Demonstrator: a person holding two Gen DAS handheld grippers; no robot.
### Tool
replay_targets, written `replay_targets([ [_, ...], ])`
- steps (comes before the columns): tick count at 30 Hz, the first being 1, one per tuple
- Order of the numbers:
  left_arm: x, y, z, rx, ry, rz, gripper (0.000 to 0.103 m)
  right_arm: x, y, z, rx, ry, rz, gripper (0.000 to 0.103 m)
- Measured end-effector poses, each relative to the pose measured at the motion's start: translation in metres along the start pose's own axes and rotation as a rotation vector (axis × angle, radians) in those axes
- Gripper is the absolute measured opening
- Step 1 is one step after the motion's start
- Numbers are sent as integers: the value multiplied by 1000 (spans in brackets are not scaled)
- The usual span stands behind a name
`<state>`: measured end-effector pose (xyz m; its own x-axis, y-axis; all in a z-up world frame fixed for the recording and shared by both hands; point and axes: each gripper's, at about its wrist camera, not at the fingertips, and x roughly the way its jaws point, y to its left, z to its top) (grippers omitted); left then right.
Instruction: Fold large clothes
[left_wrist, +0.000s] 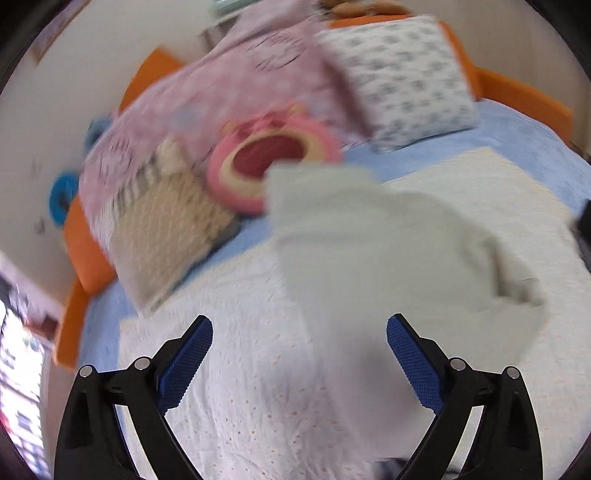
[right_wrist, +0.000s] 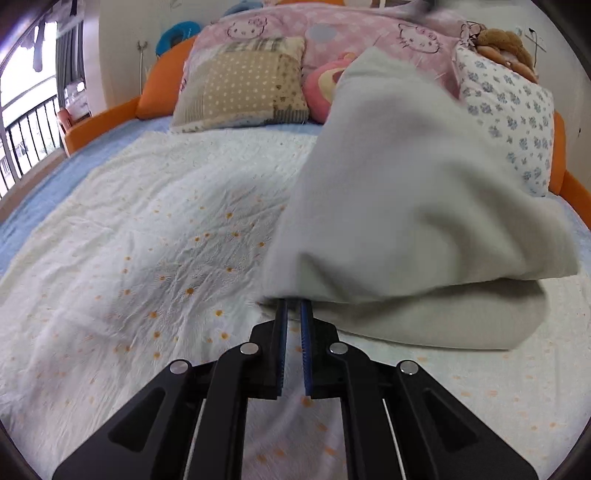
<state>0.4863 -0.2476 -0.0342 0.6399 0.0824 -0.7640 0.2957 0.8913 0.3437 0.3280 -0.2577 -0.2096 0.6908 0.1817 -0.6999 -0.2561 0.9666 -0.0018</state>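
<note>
A large pale grey-white garment (right_wrist: 406, 184) lies on the bed, its upper layer folded over a lower one. My right gripper (right_wrist: 294, 302) is shut on the garment's near edge, and the cloth hides its fingertips. In the blurred left wrist view the same garment (left_wrist: 369, 240) spreads across the middle of the bed. Above it my left gripper (left_wrist: 300, 321) stands wide open, and its blue pads (left_wrist: 186, 362) hold nothing.
The bed has a white cover with small orange flowers (right_wrist: 147, 240) over a blue sheet (right_wrist: 22, 221). At the head lie a beige patchwork pillow (right_wrist: 240, 85), a pink plush toy (right_wrist: 325, 88), a blue-flowered pillow (right_wrist: 517, 122) and a pink quilt (right_wrist: 332, 33). An orange bed frame (right_wrist: 99, 125) rims the mattress.
</note>
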Motion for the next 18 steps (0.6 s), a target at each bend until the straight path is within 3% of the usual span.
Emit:
replay_targets([
  [3, 49, 33, -31, -160, 56, -82, 96, -35, -28, 9, 12, -43, 9, 7],
  [6, 81, 36, -47, -250, 72, -181, 96, -69, -64, 24, 45, -102, -16, 11],
  [11, 84, 16, -56, -272, 10, -230, 96, -99, -129, 69, 140, -120, -8, 11],
  [12, 86, 13, -56, -274, 11, -254, 96, -100, -144, 80, 157, -115, 26, 15],
  [14, 88, 11, -59, -290, 6, -291, 96, -94, -171, 100, 177, -90, 92, 56],
  [15, 89, 11, -62, -302, 2, -310, 96, -87, -189, 113, 202, -84, 90, 88],
  [18, 95, 15, -66, -324, -13, -352, 96, -63, -240, 143, 316, -82, 162, 92],
])
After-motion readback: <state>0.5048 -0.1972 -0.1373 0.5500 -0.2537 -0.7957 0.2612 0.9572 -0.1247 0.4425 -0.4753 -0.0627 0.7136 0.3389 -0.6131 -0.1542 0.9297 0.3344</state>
